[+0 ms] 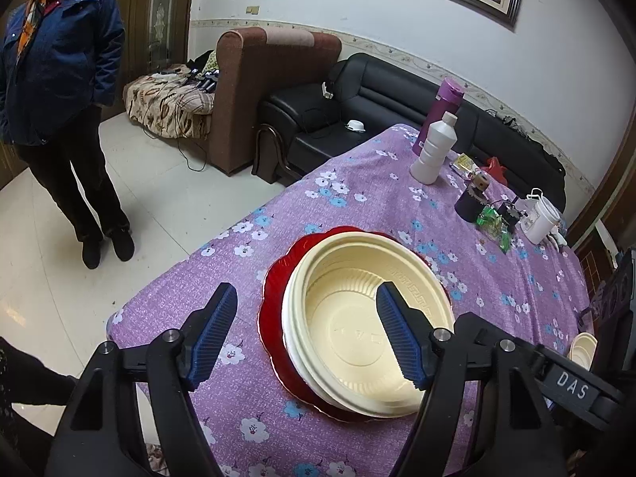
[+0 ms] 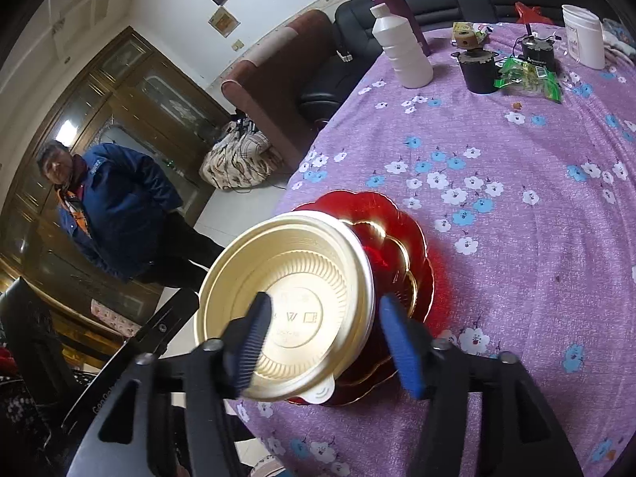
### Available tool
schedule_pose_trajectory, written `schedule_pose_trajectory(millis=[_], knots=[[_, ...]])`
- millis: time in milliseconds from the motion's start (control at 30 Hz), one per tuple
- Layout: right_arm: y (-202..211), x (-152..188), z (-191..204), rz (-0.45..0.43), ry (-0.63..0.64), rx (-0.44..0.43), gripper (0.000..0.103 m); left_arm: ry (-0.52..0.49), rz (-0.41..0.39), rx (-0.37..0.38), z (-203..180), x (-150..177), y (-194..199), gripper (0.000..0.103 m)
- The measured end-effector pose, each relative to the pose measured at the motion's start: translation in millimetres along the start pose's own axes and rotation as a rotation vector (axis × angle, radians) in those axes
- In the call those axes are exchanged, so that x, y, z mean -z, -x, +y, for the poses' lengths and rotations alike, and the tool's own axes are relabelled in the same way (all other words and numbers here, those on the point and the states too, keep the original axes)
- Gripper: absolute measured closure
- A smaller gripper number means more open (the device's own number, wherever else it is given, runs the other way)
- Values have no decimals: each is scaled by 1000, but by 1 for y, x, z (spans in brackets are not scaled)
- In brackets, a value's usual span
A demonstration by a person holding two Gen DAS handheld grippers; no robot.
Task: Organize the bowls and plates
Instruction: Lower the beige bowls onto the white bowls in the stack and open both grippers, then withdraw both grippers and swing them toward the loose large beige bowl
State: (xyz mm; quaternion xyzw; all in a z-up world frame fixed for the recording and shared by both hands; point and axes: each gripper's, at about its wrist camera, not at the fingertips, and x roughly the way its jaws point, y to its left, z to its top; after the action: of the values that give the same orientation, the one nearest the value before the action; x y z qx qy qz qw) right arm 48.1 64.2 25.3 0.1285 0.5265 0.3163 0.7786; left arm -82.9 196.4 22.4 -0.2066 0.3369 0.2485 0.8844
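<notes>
purple floral tablecloth (image 1: pixel 357 198) bears cream bowls (image 1: pixel 369 318) stacked on red plate (image 1: pixel 274 310).

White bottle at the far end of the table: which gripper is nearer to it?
Neither clearly. Left gripper and right gripper both hang open over the cream bowls, well short of the white bottle.

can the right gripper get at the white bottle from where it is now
Probably yes. The right gripper is open with nothing held, and bare tablecloth lies between the bowls and the white bottle. It would need to pass over the bowls first.
</notes>
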Motion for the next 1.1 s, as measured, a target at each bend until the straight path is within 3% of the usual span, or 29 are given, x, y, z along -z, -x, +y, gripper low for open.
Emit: schedule_pose_trajectory(millis=[100,233,467,667,1100], knots=[[7,3,-3,-12,-1,-4,31,-6,-32,12,-7,-1,9,26],[21,6,-15,-27,-18,0,31,-20,-81,51,-19,0,22,21],[56,16,-58,-67,-88,23,29,-104,-48,162,-67,5,24,21],[105,33,-116,-137,-189,91,29,-213,51,277,-129,20,11,21],[219,69,-229,-298,-410,272,29,-396,393,470,-276,84,-39,21]])
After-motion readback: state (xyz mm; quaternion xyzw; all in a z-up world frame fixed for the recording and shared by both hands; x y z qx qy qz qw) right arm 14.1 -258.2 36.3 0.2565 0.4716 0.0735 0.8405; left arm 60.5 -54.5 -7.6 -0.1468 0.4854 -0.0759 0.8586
